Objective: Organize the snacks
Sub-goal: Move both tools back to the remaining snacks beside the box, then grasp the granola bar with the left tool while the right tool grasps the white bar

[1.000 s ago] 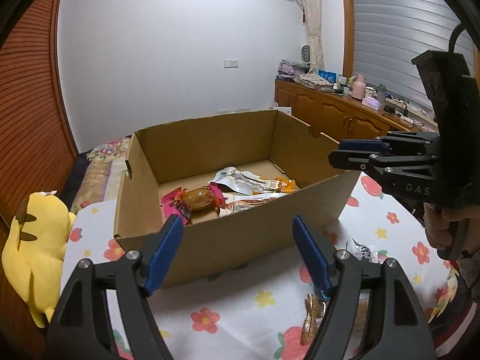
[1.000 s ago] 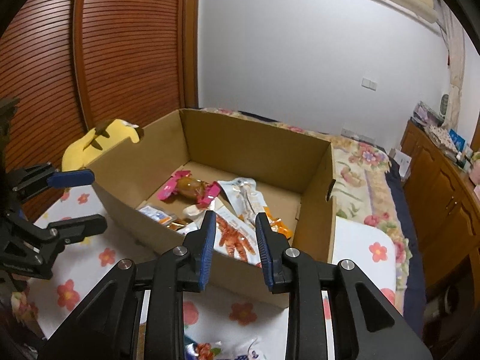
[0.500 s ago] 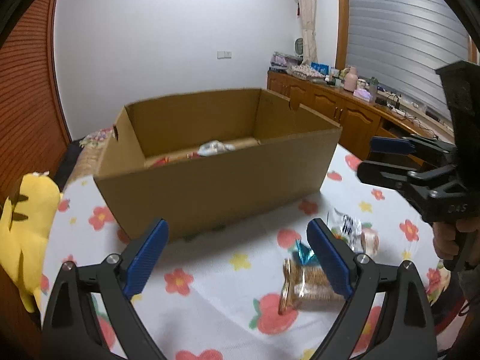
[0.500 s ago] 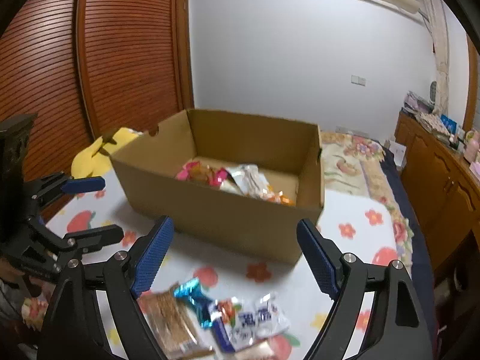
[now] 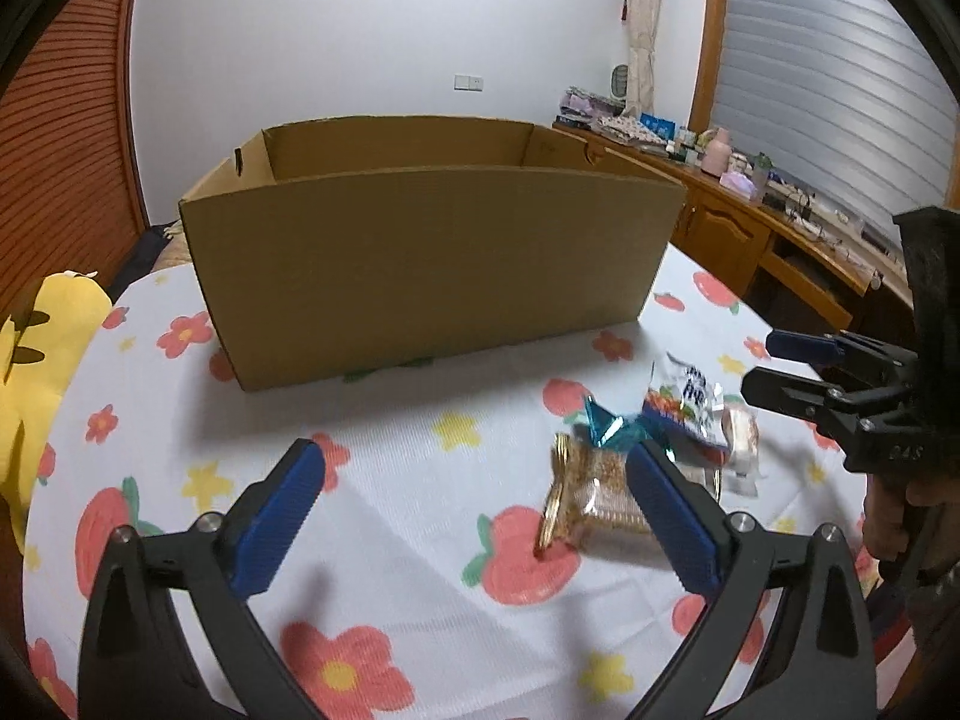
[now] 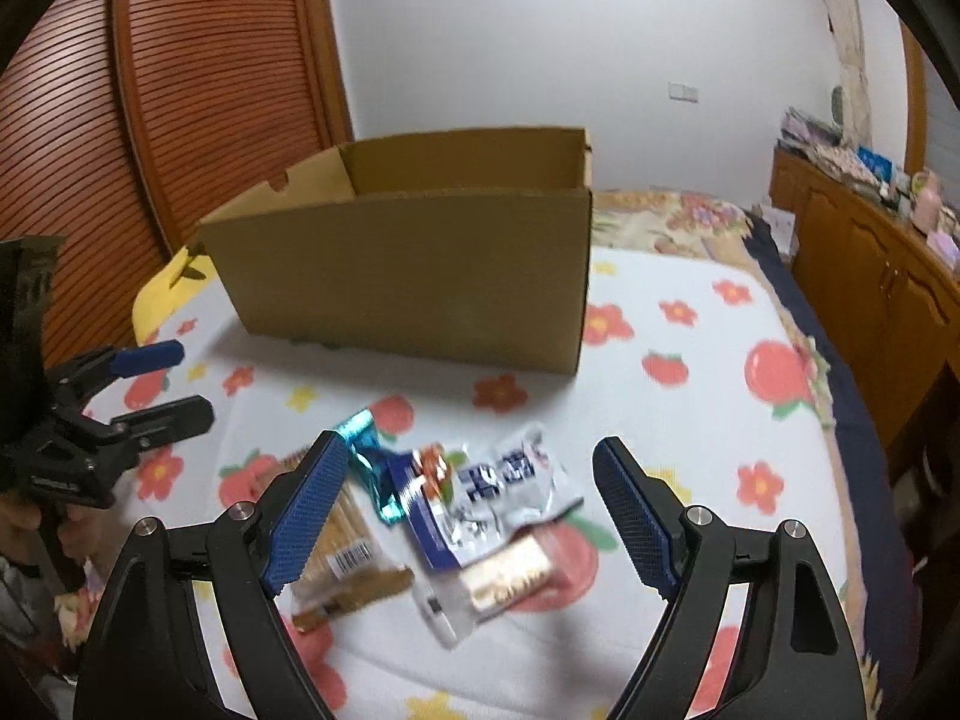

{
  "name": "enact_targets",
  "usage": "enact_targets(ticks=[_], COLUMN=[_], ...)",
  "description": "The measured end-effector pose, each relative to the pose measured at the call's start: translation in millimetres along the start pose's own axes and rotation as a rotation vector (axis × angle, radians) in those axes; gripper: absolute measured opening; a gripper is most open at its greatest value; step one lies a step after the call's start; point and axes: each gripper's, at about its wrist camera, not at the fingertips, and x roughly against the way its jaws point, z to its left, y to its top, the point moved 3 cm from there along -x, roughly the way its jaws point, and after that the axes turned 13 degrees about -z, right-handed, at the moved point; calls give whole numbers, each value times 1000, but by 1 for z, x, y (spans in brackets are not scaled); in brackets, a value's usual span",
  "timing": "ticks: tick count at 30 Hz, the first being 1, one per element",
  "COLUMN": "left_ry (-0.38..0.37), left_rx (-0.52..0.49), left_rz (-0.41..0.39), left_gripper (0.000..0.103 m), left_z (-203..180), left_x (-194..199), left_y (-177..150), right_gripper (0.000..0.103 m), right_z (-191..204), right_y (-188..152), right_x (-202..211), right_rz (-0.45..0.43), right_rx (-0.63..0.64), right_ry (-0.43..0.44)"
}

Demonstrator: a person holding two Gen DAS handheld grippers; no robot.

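Note:
A cardboard box stands on the flowered tablecloth; its inside is hidden from here. In front of it lie loose snacks: a brown biscuit pack, a teal-wrapped candy and a white-and-blue packet. My left gripper is open and empty, just left of the biscuit pack. My right gripper is open and empty, low over the white-and-blue packet, with the teal candy, the biscuit pack and a clear-wrapped wafer around it.
A yellow plush toy lies at the table's left edge. A wooden sideboard with clutter runs along the right wall. A slatted wooden door is behind the box. A bed with a flowered cover lies beyond the table.
Both grippers have pulled back from over the box and dropped low to the table. The right gripper has opened wide. The box's contents are out of sight and the loose snacks now fill the foreground.

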Motion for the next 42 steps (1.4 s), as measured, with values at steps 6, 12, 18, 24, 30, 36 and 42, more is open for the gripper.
enact_targets(ticks=[6, 12, 18, 24, 30, 36, 42], left_ry=[0, -2, 7, 18, 82, 131, 154], left_rx=[-8, -12, -21, -17, -42, -59, -64], left_rz=[29, 40, 43, 36, 41, 106, 175], left_gripper=[101, 101, 101, 101, 101, 101, 101], left_z=[-10, -21, -31, -48, -63, -68, -66], left_x=[-1, -4, -7, -17, -31, -50, -61], left_y=[-13, -17, -16, -3, 5, -2, -15], right_gripper=[85, 78, 64, 38, 36, 34, 34], right_z=[-4, -9, -11, -19, -26, -22, -25], right_y=[-20, -38, -40, -49, -56, -60, -59], right_x=[-4, -5, -10, -5, -2, 1, 0], right_rz=[28, 65, 99, 142, 152, 113, 108], right_rx=[-38, -68, -24, -1, -15, 22, 9], right_ry=[-8, -45, -118, -151, -134, -160, -147])
